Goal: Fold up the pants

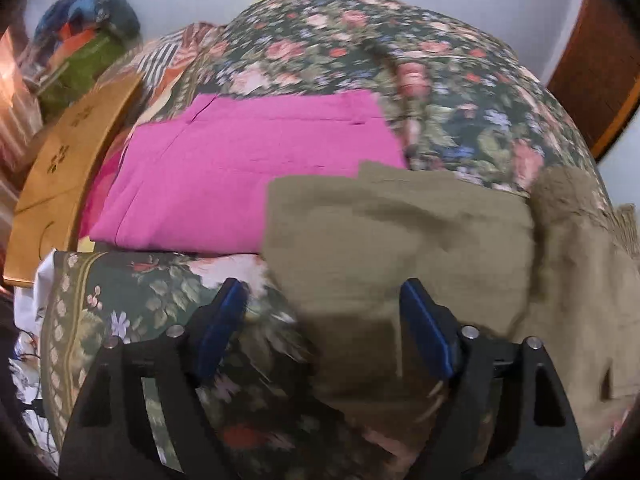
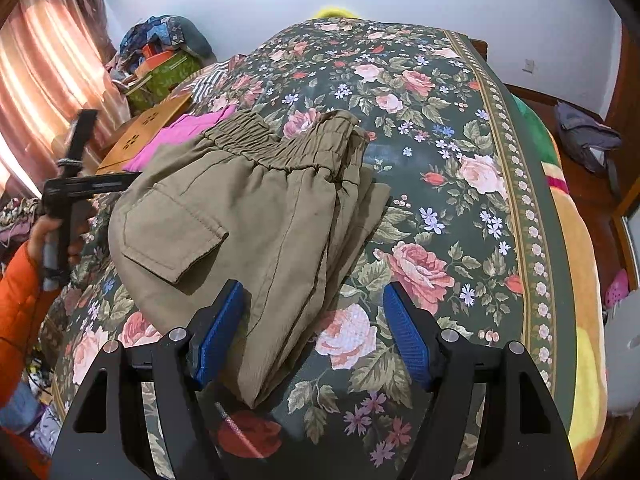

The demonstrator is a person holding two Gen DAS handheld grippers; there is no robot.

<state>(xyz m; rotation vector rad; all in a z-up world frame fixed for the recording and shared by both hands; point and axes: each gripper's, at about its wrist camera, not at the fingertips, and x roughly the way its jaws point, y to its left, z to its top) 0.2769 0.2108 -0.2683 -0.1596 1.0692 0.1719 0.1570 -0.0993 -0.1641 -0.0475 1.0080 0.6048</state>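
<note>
The olive-khaki pants [image 2: 256,216] lie folded in a stack on the floral bedspread [image 2: 460,128], elastic waistband at the far end and a flap pocket on top. My right gripper [image 2: 312,300] is open, hovering over the near end of the pants. My left gripper [image 1: 322,300] is open and empty over the left edge of the pants [image 1: 400,240]; the view is blurred. The left gripper also shows in the right wrist view [image 2: 100,182] at the pants' left side, held by a hand in an orange sleeve.
Folded pink pants [image 1: 240,176] lie to the left of the khaki ones. A wooden board [image 1: 60,168] edges the bed's left side. A pile of clothes and boxes [image 2: 164,60] sits at the back left by curtains. The bed's right edge drops to the floor.
</note>
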